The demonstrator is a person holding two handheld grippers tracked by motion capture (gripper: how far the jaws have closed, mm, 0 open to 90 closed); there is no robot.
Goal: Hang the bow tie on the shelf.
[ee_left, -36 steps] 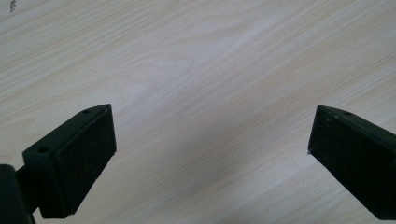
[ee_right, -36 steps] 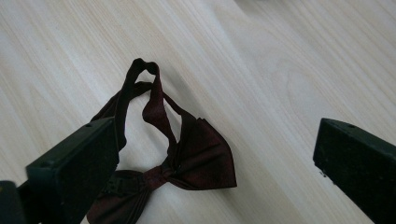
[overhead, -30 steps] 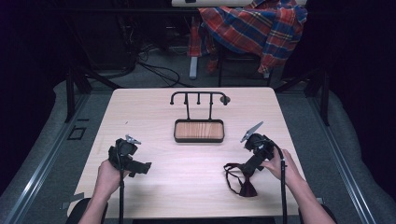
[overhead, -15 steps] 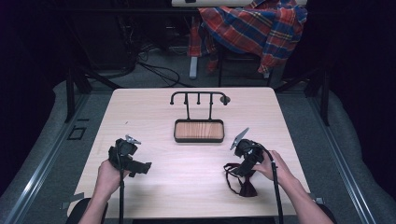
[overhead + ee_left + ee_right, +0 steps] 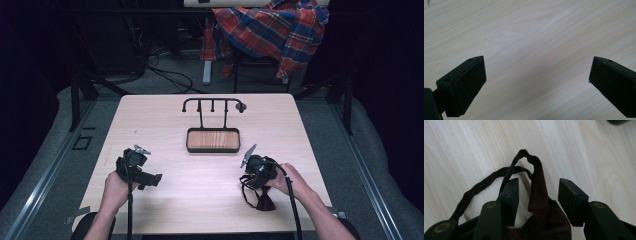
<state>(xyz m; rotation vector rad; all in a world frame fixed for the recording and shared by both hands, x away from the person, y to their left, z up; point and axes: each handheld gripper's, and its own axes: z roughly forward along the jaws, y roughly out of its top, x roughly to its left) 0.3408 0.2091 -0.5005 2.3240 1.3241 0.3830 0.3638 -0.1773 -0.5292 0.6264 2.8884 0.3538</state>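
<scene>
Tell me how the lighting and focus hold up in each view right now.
High view: table evenly lit, surroundings nearly black, picture slightly soft. Left gripper view: wood grain clear, a faint shadow between the open left gripper jaws. Right gripper view: the dark maroon cloth reads almost black, folds hard to tell; right gripper jaws sharp.

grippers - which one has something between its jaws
The right gripper: its open jaws straddle the dark red tie. The left gripper has bare table between them.

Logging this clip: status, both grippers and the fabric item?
Left gripper open over bare table. Right gripper open, straddling dark red fabric pouch. Nothing obstructing.
</scene>
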